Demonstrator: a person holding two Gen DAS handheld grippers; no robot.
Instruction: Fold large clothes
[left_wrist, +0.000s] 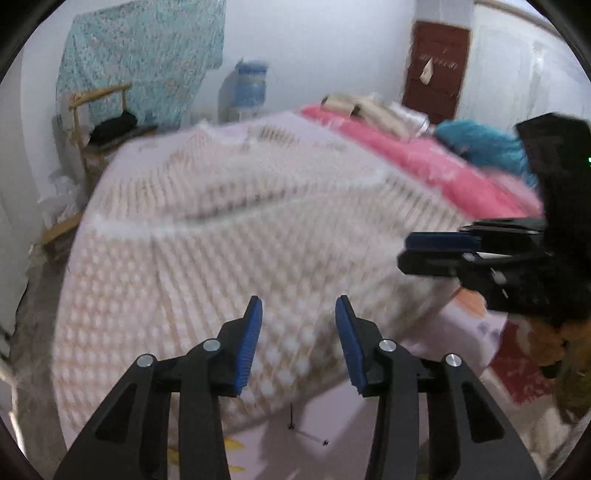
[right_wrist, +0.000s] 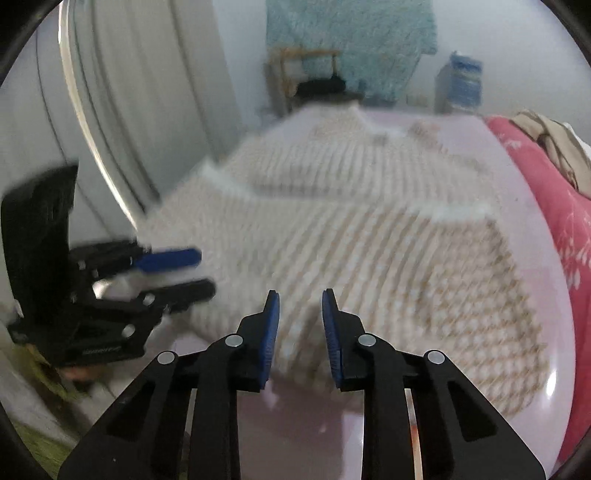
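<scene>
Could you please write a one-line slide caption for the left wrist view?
Left tongs open and empty above the patterned garment spread on the bed; right tongs alongside.

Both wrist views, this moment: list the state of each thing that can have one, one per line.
Left gripper: open, nothing between the pads.
Right gripper: open with a narrow gap, holding nothing.
Patterned garment: spread flat on the bed, one fold crease across it.
Pink blanket: bunched along the bed's far side.
Beige clothes: piled on the blanket.

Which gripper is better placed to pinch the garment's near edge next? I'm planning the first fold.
Right, marginally. The right gripper frames the patterned garment's near edge between open pads; the left gripper hovers over its middle. Blur limits certainty.
</scene>
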